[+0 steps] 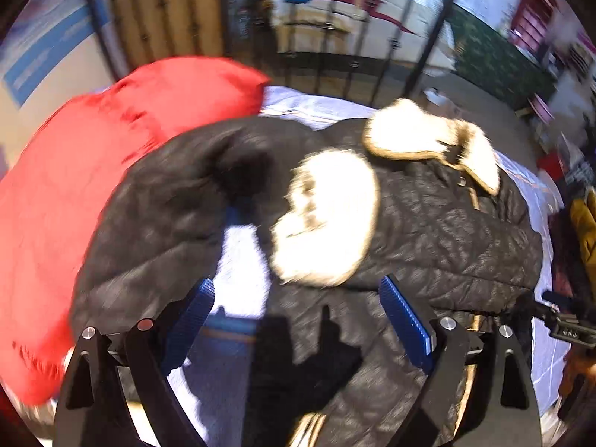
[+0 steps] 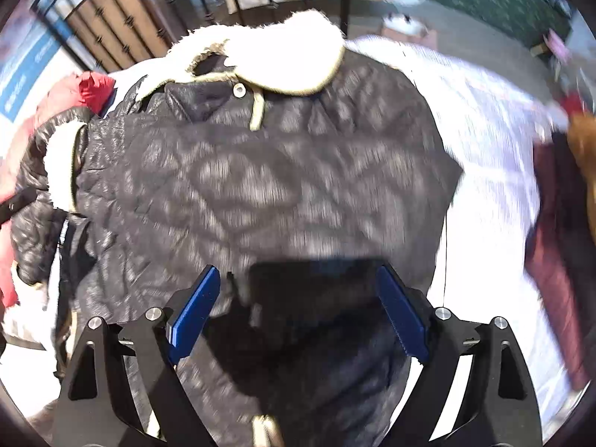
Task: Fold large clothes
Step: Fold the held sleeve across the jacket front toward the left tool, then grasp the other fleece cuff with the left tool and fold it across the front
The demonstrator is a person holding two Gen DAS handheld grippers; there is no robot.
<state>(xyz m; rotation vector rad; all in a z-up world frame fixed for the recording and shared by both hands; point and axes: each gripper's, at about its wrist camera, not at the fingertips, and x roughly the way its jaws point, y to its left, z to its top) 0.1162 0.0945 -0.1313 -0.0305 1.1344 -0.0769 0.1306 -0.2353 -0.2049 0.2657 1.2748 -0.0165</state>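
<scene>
Black quilted jacket (image 2: pixel 260 186) lies on pale sheet (image 2: pixel 484 149), fleece collar (image 2: pixel 275 56) far, hem near; right gripper (image 2: pixel 298 309) over hem, left gripper (image 1: pixel 298 320) probably above folded sleeve; both spread, holding nothing.

The red garment (image 1: pixel 93 186) runs off the left edge, smeared by blur. The black quilted jacket (image 2: pixel 260 186) loses its hem behind the right gripper (image 2: pixel 298 313) and the bottom edge; its stitching is blurred. Room clutter behind the black bars (image 1: pixel 335 37) is too smeared to name. The yellow thing (image 1: pixel 585 231) is cut off.
</scene>
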